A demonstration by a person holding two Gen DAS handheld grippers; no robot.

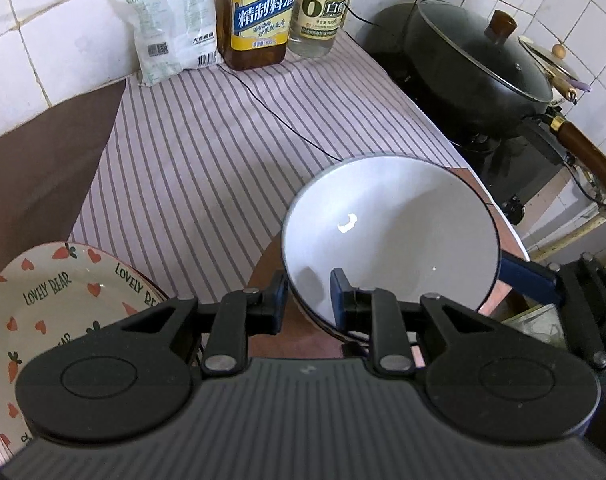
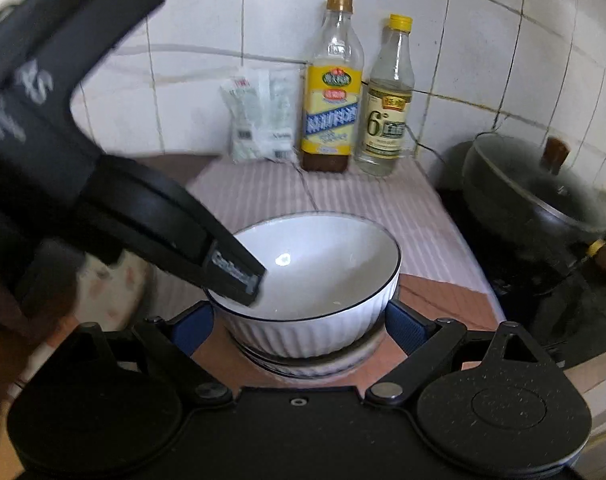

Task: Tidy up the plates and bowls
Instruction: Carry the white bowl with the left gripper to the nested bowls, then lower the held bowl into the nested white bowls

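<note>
Two glass bottles are counted at the upper centre: a yellow-labelled one (image 1: 259,12) and a clear white-labelled one (image 1: 323,8). One white ribbed ceramic bowl (image 1: 387,232), one heart-patterned plate (image 1: 63,300), one plastic bag (image 1: 171,20) and two lidded pans, a black wok (image 1: 475,76) and a smaller pot (image 1: 551,56), are counted.

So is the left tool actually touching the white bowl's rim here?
Touching. The left wrist view shows the left tool pinching the white bowl rim, one pad inside, one outside.
</note>
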